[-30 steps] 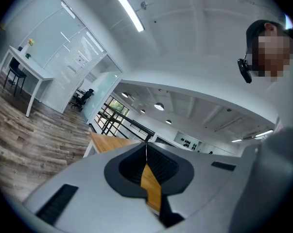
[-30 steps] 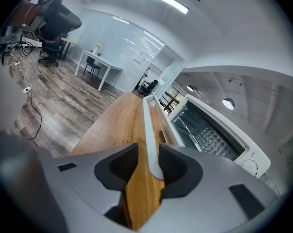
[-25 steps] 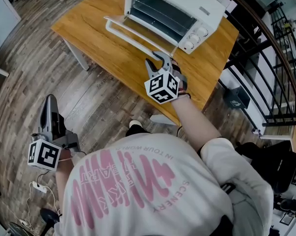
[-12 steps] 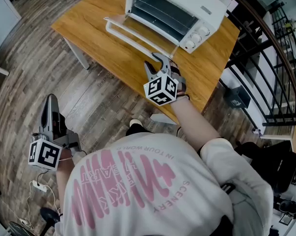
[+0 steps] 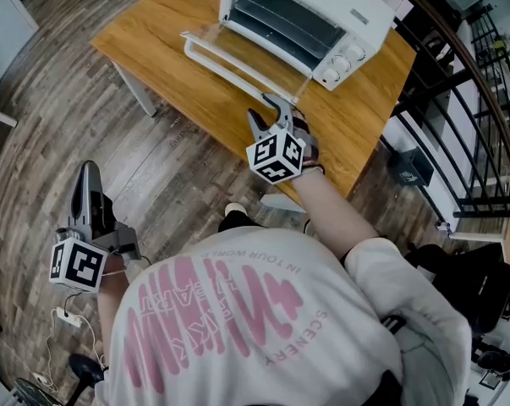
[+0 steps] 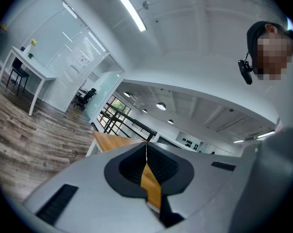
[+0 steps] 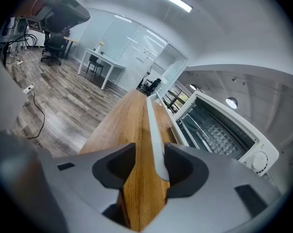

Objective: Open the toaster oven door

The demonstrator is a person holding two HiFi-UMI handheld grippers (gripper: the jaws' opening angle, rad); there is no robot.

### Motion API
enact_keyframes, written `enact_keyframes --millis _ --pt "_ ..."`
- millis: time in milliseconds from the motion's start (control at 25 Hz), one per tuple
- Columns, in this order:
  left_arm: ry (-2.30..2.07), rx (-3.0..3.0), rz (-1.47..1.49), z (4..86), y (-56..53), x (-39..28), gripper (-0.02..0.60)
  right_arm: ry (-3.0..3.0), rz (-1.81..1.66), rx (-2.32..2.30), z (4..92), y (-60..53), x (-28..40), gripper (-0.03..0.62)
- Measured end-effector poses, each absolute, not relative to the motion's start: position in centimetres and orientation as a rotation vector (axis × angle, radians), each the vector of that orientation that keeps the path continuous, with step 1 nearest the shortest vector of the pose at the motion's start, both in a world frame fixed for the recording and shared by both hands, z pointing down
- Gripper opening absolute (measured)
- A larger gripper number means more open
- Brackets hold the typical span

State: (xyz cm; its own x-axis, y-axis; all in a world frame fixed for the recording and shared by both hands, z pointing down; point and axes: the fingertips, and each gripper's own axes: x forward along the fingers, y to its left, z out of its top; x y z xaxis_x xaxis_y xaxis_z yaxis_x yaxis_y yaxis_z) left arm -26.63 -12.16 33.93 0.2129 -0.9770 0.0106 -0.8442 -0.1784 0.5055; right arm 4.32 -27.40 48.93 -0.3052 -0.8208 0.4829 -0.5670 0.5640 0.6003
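**A:** Why does the left gripper (image 5: 87, 169) hang low by the person's side, over the floor (image 5: 35, 142)?

**B:** I'd judge it has no part in this, since one tool is enough for a door. Its own view shows the jaws pressed together with nothing in them, only a sliver of table (image 5: 178, 87) beyond the tips.

**A:** And the right gripper (image 5: 268, 108)?

**B:** It's over the table, at the near end of the handle (image 5: 229, 66). Its jaws are opening with the handle's end between them, and the pads don't seem to press it. That reads as letting go, because the door (image 5: 253, 51) already lies flat in front of the oven (image 5: 322, 11).

**A:** What does the head view miss?

**B:** The gap at the jaws. Only the right gripper view shows the white bar running between the pads, nearer one than the other, and the rack (image 7: 214, 130) inside. The head view alone shows both tools at once, well apart.
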Motion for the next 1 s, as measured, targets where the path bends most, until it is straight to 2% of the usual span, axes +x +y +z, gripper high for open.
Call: enact_keyframes --millis 360,1000 --pt "-1.703 2.081 -0.446 33.9 -11.7 -26.8 0.021 -2.006 -0.386 1.13 49.8 -27.0 4.2 0.17" --pt "-1.71 2.073 -0.435 34.1 -11.6 -26.9 0.021 -2.02 -0.326 1.109 51.8 -26.4 3.3 0.215"
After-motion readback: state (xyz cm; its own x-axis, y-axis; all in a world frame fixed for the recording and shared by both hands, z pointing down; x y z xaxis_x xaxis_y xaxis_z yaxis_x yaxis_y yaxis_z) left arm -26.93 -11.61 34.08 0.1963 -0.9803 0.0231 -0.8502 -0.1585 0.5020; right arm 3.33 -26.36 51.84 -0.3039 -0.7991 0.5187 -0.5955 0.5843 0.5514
